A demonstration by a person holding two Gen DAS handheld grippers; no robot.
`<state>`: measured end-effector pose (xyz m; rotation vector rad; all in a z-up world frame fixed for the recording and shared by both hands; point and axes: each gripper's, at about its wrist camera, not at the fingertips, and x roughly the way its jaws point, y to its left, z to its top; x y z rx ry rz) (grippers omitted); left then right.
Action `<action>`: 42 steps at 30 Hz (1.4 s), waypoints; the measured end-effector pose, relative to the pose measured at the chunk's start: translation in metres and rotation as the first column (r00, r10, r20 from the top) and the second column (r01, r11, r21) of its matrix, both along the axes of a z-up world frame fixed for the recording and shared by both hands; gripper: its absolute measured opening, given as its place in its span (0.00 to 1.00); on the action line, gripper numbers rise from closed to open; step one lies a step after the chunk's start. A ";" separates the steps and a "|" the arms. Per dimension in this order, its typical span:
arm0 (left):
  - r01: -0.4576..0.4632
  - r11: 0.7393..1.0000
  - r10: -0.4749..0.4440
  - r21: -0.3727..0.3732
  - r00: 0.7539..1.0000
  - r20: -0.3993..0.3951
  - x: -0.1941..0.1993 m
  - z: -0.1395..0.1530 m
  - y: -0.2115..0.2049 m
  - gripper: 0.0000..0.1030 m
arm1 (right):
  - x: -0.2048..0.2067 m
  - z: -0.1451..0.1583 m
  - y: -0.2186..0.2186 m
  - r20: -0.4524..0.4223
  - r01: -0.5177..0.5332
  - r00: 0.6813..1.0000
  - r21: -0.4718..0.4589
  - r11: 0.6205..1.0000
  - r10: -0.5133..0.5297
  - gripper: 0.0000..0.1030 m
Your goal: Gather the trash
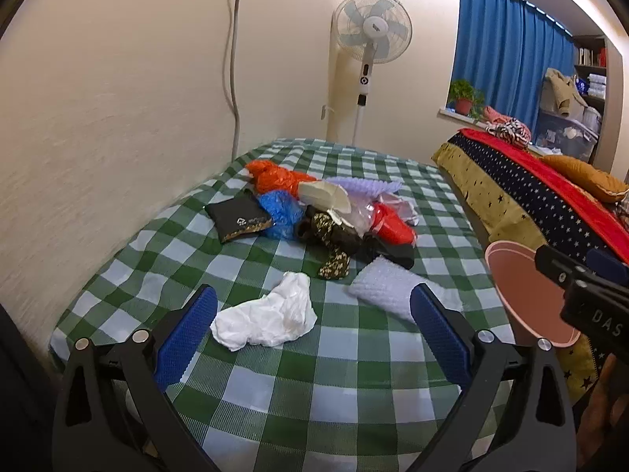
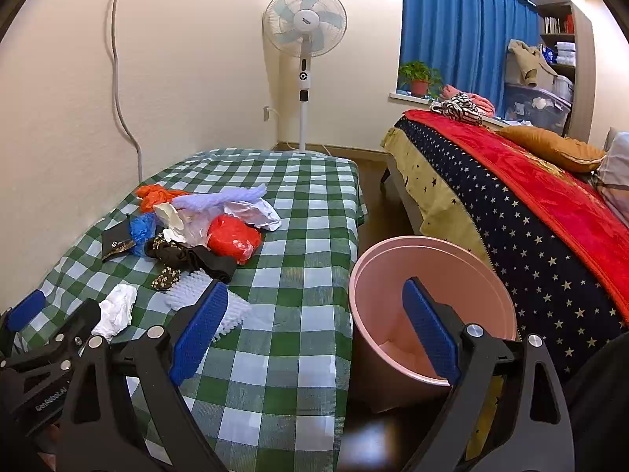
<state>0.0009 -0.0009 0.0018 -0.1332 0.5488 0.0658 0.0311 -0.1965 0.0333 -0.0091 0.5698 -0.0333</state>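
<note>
— White and crumpled, is that the nearest piece of trash?

— Yes, a white tissue wad [image 1: 264, 320] is lying on the green checked table cover [image 1: 314, 393], soft and creased, sitting just ahead of the left tool [image 1: 312, 328] and between its blue pads.

— Is that tool pinching it?

— No. The left tool is standing spread wide, nothing pressed between the pads. The right tool [image 2: 314, 332] is likewise spread and holding nothing; one finger is hanging over the table edge and the other over the pink bin [image 2: 432, 299].

— What else is lying there?

— A piece of white bubble wrap [image 1: 387, 285] is resting just to the right of the wad. Farther back, a heap is sitting mid-table: an orange plastic bag [image 1: 271, 179], a blue plastic bag [image 1: 281, 212], a red plastic bag [image 2: 232, 238], a pale lilac foam sheet [image 2: 224, 196], a black pouch [image 1: 238, 218] with gold print, and dark patterned cloth [image 1: 334, 242].

— And the bin?

— It is standing on the floor just beside the table's right edge, open at the top; what lies at its bottom I cannot tell. A bed with a starred blanket [image 2: 511, 228] is lying beyond it, a standing fan [image 2: 304, 23] is standing by the wall, and blue curtains [image 2: 464, 27] are hanging behind.
</note>
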 end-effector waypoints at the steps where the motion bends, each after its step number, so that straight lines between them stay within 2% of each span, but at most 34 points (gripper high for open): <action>1: 0.000 1.000 0.000 0.001 1.000 -0.001 0.000 0.000 0.000 0.92 | 0.000 0.000 0.000 -0.001 -0.004 1.000 -0.003 1.000 0.004 0.86; 42: 0.005 1.000 -0.005 -0.002 1.000 0.009 -0.001 0.002 0.002 0.92 | -0.001 0.001 0.006 0.002 -0.023 1.000 -0.004 1.000 0.023 0.86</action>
